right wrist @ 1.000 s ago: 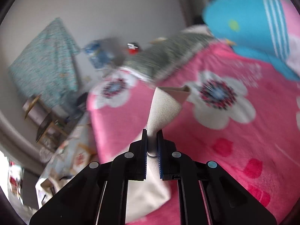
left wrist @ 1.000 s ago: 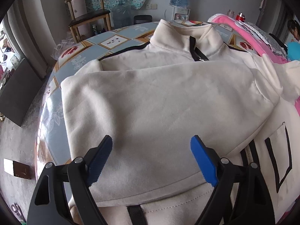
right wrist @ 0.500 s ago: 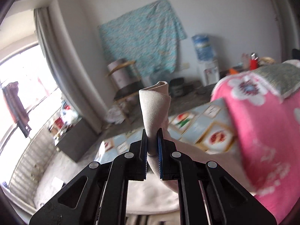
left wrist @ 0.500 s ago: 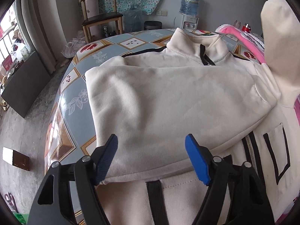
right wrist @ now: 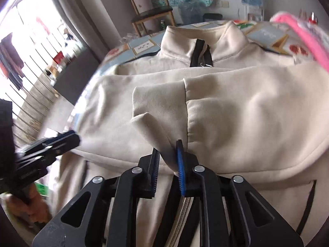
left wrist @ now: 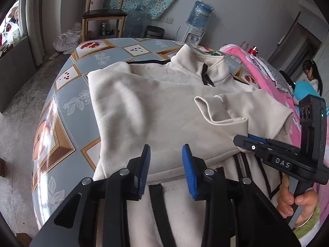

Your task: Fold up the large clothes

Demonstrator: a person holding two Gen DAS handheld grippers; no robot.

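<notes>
Room, left to right: a window with railings at the far left, a wooden chair (left wrist: 103, 13) against the far wall under a hanging floral cloth, a water dispenser (left wrist: 196, 33) further right, and a pink blanket (left wrist: 273, 86) heaped along the table's right side.

Surface: your table (left wrist: 67, 94) carries a glossy blue cloth with framed fruit and flower squares. Its left edge curves away to bare concrete floor, and a wide strip of tabletop lies uncovered left of the garment.

Item: one cream jacket (left wrist: 156, 107), lying on the table. Its long axis runs near to far, with the collar and black zip at the far end and the hem toward you. Both sleeves are folded across the chest. The right sleeve's cuff (right wrist: 158, 107) lies on top near the middle.

Left gripper (left wrist: 166, 164): your jaws have just been closing, stand partly apart above the folded sleeve near the hem, and hold nothing.

Right gripper (right wrist: 167, 162): your jaws have just been opening. A fold of the sleeve cloth below the cuff sits between them and lies against the right pad, with a gap at the left pad.

Margins: the jacket's right shoulder lies right beside the pink blanket.
</notes>
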